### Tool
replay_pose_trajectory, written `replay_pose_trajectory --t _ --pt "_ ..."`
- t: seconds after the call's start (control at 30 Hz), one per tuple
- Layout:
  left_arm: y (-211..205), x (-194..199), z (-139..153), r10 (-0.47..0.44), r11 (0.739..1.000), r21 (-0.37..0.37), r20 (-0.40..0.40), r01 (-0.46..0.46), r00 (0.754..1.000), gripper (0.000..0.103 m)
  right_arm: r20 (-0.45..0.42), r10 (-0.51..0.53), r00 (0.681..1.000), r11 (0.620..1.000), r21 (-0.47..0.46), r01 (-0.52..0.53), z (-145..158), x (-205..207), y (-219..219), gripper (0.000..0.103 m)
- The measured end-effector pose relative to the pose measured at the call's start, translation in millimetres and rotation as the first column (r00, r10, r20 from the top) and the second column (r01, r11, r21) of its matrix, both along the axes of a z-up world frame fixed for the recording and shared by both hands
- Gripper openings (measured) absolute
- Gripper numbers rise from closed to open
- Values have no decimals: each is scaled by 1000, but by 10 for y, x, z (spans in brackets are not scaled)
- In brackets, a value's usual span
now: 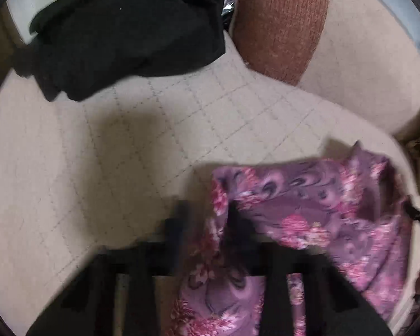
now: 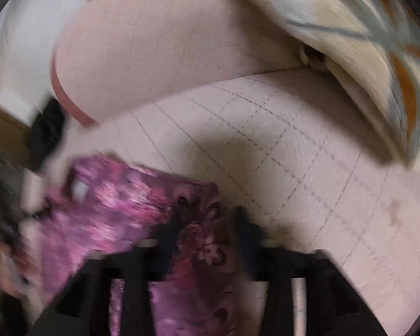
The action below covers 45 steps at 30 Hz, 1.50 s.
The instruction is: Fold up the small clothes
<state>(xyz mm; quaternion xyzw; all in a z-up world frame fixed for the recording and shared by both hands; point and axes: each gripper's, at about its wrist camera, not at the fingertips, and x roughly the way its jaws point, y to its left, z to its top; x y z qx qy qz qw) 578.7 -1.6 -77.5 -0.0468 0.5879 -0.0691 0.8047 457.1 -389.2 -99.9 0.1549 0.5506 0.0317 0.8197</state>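
A purple garment with pink flowers (image 1: 316,210) hangs above the beige quilted sofa seat (image 1: 159,128), stretched between both grippers. My left gripper (image 1: 207,218) is shut on its left edge, with cloth bunched between the fingers. In the right wrist view the same garment (image 2: 117,207) is blurred and spreads to the left. My right gripper (image 2: 207,224) is shut on its right edge, above the seat (image 2: 308,168).
A pile of black clothes (image 1: 131,30) lies at the back left of the seat. A rust-brown cushion (image 1: 282,25) leans on the beige backrest (image 1: 364,70). A patterned cream, grey and orange cushion (image 2: 378,56) sits at the right end.
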Motion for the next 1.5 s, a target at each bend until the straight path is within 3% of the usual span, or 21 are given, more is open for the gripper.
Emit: replay_pose_trajectory --t 0.03,0.1,0.23,0.33,0.43,0.5,0.57,0.6,0.67,0.73,0.83,1.07,1.13,1.23,1.27,1.33,1.37,1.4,1.43,1.5 --pt "79 -35 92 21 998 -55 13 -20 1000 4 3 6 1000 1000 6 -6 37 -10 10 10" --pt "165 -182 313 21 996 -85 88 -14 996 4 43 -5 999 1000 9 4 212 -116 -2 8" --pt "347 -715 828 32 990 -141 161 -9 986 4 153 -8 988 999 54 0 751 -656 -31 8" --pt "552 -1511 1362 29 979 -204 272 28 962 4 214 2 977 996 91 -22 1142 -1379 -16 8" --pt "693 -2327 1525 26 976 -214 302 42 953 4 242 -9 970 992 126 -23 1317 -2138 13 8" --pt "763 -2794 1433 33 978 -207 293 29 955 4 240 -52 969 984 178 9 1287 -2684 34 8" --pt "837 -3239 1214 28 989 -148 269 13 963 4 209 -94 973 978 205 50 1119 -3205 139 8" --pt "870 -3472 1006 40 990 -141 235 -7 971 4 177 -117 977 974 212 79 987 -3418 195 8" --pt "890 -3757 585 42 994 -108 151 -26 988 4 111 -151 982 981 137 135 702 -3729 304 8" --pt "949 -3919 275 95 986 -141 23 -90 995 4 75 -188 979 973 149 175 469 -3872 373 8" --pt "925 -4059 428 82 989 -131 105 -68 991 5 55 -195 979 979 70 191 317 -3978 487 8" --pt "993 -4247 433 125 975 -197 96 -105 987 5 126 -190 974 982 22 188 546 -4254 530 8" --pt "964 -4248 425 126 982 -151 109 -109 986 5 129 -202 971 979 16 202 529 -4316 504 8" --pt "958 -4246 267 132 988 -92 44 -128 990 7 40 -223 974 974 47 221 382 -4269 425 9" --pt "977 -4256 265 135 987 -91 32 -131 990 9 19 -241 970 967 86 239 359 -4300 389 11" --pt "1053 -4335 347 153 978 -147 42 -145 987 13 61 -255 965 954 176 241 438 -4445 367 17" --pt "1106 -4407 403 162 970 -193 55 -148 985 20 90 -263 961 946 220 239 504 -4533 359 34" --pt "1145 -4469 441 169 962 -230 61 -151 984 30 122 -277 953 937 254 239 573 -4650 353 61" --pt "1201 -4563 496 188 948 -276 71 -162 980 35 155 -292 944 929 279 242 629 -4766 351 71" --pt "1227 -4677 552 201 934 -317 90 -163 975 49 183 -296 937 914 339 223 684 -4928 377 75"
